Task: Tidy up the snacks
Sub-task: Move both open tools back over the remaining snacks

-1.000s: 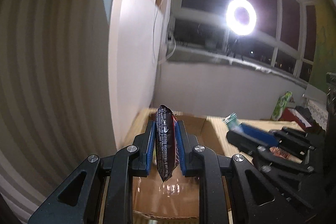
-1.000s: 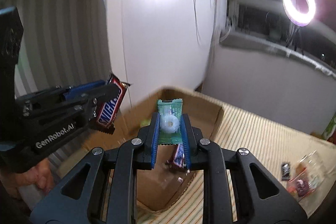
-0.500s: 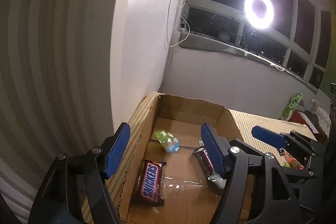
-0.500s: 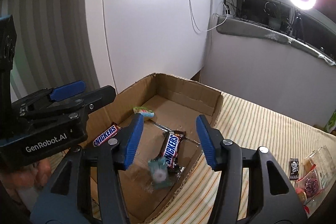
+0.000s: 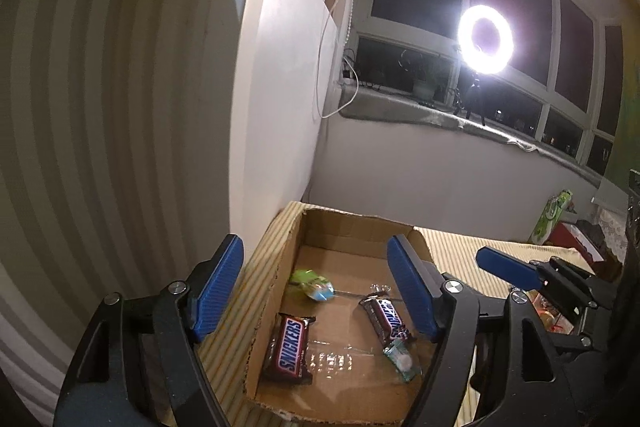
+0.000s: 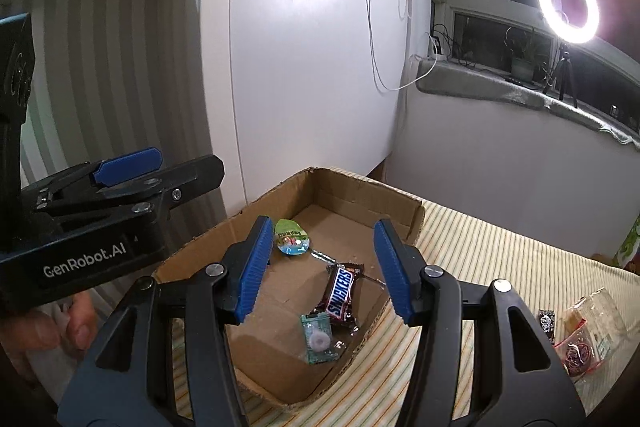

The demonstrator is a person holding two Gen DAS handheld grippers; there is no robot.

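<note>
Left gripper [image 5: 316, 287]: wide, holds nothing.
Right gripper [image 6: 320, 267]: wide, holds nothing.
Box [image 6: 360, 191]: on the striped cloth [image 6: 480, 251].
Snacks: two Snickers [image 5: 291, 347], one mint [image 6: 318, 339], one green pack [image 6: 292, 237], all inside the box.

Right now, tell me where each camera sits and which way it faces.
Left wrist: on the left gripper, looking down into the box toward the window; own open jaws show, with the right gripper at the right edge.
Right wrist: on the right gripper, looking into the box from its right; own open jaws show, with the left gripper and a hand at left.
Shared: box, Snickers, ring light.
</note>
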